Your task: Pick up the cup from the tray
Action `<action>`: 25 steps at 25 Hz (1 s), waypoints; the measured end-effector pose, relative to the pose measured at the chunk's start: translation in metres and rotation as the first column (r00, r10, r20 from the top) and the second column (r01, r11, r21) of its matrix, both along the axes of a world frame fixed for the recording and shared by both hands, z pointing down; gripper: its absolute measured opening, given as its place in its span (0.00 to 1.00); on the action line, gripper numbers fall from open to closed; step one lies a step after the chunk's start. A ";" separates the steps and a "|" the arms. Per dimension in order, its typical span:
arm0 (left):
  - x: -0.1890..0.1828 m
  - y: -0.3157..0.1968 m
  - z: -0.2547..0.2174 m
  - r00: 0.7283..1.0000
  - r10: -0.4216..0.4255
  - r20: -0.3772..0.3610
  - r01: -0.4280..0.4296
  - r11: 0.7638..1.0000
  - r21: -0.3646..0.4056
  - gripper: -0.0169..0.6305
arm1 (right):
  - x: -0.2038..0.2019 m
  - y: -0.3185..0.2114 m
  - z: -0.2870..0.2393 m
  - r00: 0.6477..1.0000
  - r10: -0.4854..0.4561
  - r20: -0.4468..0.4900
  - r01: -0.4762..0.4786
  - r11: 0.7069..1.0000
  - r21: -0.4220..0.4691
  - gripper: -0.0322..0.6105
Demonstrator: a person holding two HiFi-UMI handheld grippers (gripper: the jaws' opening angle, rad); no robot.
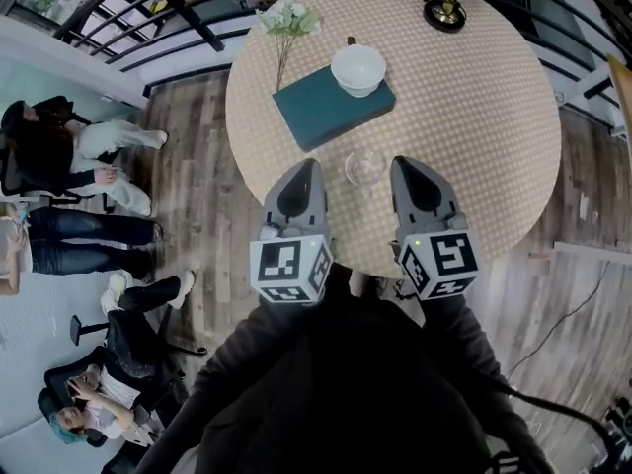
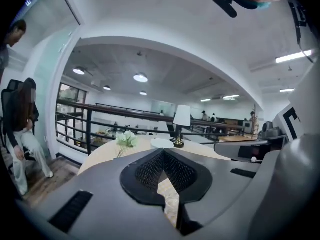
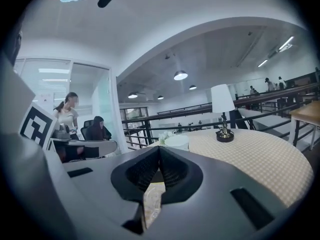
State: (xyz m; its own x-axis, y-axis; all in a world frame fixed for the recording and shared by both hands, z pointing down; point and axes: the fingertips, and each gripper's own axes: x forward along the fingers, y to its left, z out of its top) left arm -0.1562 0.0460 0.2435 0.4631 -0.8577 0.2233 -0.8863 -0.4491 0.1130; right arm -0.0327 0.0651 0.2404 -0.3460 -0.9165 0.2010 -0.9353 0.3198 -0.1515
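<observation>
A white cup (image 1: 357, 68) stands on the dark teal tray (image 1: 321, 109) at the far side of the round table (image 1: 474, 107). A clear glass (image 1: 363, 168) sits on the cloth nearer to me, between my two grippers. My left gripper (image 1: 306, 166) is shut and holds nothing; it hovers at the table's near edge, left of the glass. My right gripper (image 1: 403, 163) is also shut and holds nothing, just right of the glass. In the left gripper view the jaws (image 2: 164, 154) meet, with the cup (image 2: 162, 143) far beyond. The right gripper (image 3: 159, 151) also points toward the cup (image 3: 176, 141).
White flowers (image 1: 287, 20) lie at the table's far left, and a lamp with a dark base (image 1: 444, 8) stands at the far right. A black railing (image 1: 148, 18) runs behind the table. Several people (image 1: 79, 156) sit to the left, on the wooden floor.
</observation>
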 end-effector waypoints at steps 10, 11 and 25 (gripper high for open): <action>0.011 0.030 -0.044 0.995 0.000 -0.096 0.005 0.998 0.059 0.04 | -0.011 0.016 -0.041 0.998 -0.052 -0.037 0.055 0.996 0.074 0.06; 0.011 0.028 -0.048 0.995 0.001 -0.096 0.006 0.997 0.072 0.04 | -0.013 0.013 -0.044 0.997 -0.056 -0.044 0.060 0.995 0.084 0.06; 0.019 0.021 -0.052 0.997 0.013 -0.073 -0.006 0.996 0.090 0.04 | -0.016 0.010 -0.050 0.994 -0.072 -0.082 0.082 0.989 0.122 0.06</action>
State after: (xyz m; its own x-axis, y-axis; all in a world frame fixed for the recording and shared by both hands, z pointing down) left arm -0.1374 0.0670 0.1919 0.4837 -0.8682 0.1111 -0.8728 -0.4688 0.1362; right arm -0.0485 0.0747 0.1903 -0.4045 -0.9073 0.1152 -0.9144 0.4033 -0.0342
